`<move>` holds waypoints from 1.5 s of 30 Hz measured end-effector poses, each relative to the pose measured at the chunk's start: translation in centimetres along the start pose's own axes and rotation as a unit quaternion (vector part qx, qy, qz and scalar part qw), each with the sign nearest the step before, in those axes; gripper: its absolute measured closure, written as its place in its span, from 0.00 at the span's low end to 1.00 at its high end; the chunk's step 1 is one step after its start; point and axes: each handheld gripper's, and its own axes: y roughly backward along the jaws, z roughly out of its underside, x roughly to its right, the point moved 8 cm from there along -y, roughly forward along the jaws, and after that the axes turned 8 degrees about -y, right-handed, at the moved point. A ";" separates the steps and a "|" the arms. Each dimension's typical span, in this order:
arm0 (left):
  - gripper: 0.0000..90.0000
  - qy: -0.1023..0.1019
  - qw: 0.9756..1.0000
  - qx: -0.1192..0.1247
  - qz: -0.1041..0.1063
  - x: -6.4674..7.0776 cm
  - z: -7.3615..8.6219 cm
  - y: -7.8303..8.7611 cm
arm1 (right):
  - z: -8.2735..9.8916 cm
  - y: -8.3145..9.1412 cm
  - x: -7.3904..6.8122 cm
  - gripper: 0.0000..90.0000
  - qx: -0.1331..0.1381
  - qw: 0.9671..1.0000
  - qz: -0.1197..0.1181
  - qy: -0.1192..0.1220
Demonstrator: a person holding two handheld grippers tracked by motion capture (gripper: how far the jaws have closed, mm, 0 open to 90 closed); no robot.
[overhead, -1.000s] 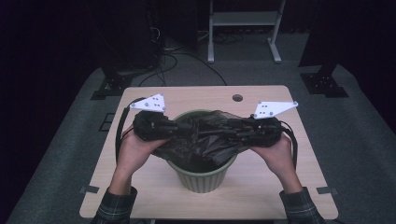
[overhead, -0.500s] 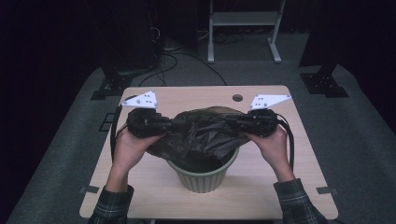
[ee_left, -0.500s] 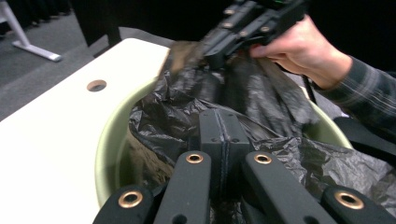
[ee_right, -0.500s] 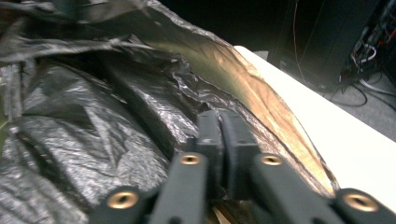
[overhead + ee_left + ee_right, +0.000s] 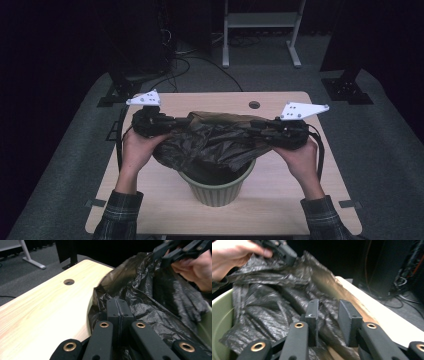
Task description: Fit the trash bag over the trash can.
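Note:
A black plastic bag (image 5: 215, 142) is spread over the mouth of a green ribbed bin (image 5: 217, 187) in the middle of the wooden table (image 5: 300, 205). My left gripper (image 5: 187, 120) reaches in from the left, and its jaws (image 5: 120, 311) are shut on the bag's edge (image 5: 160, 297). From the right comes my right gripper (image 5: 252, 127). Its jaws (image 5: 328, 315) have just been opening and now stand apart, with loose bag film (image 5: 267, 307) lying in the gap, unpressed. The bin's rim (image 5: 220, 315) shows below the bag.
A round cable hole (image 5: 254, 105) sits near the table's far edge. Behind the table, on the carpet, are a white stand (image 5: 260, 30), cables (image 5: 185, 55) and dark equipment feet (image 5: 350, 90). Bare tabletop lies left and right of the bin.
Both grippers have moved toward the table's far side, the left one also outward to the left. The bag is pulled wider and flatter over the bin.

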 end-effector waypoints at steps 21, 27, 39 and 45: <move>1.00 0.001 1.000 -0.001 0.003 -0.5 0.4 -0.1 | -1.1 -4.5 5.1 0.80 -0.048 0.997 -0.005 -0.059; 1.00 0.004 1.000 -0.004 -0.005 -1.1 0.7 -0.2 | -0.8 -5.1 5.1 1.00 -0.050 0.997 -0.015 -0.057; 1.00 0.043 0.997 -0.049 -0.040 -4.4 3.9 -1.9 | 0.8 -7.5 7.2 1.00 -0.069 0.994 0.023 -0.080; 1.00 0.055 0.996 -0.071 -0.030 -4.7 5.9 -3.1 | 1.9 -8.0 7.5 1.00 -0.072 0.993 0.027 -0.088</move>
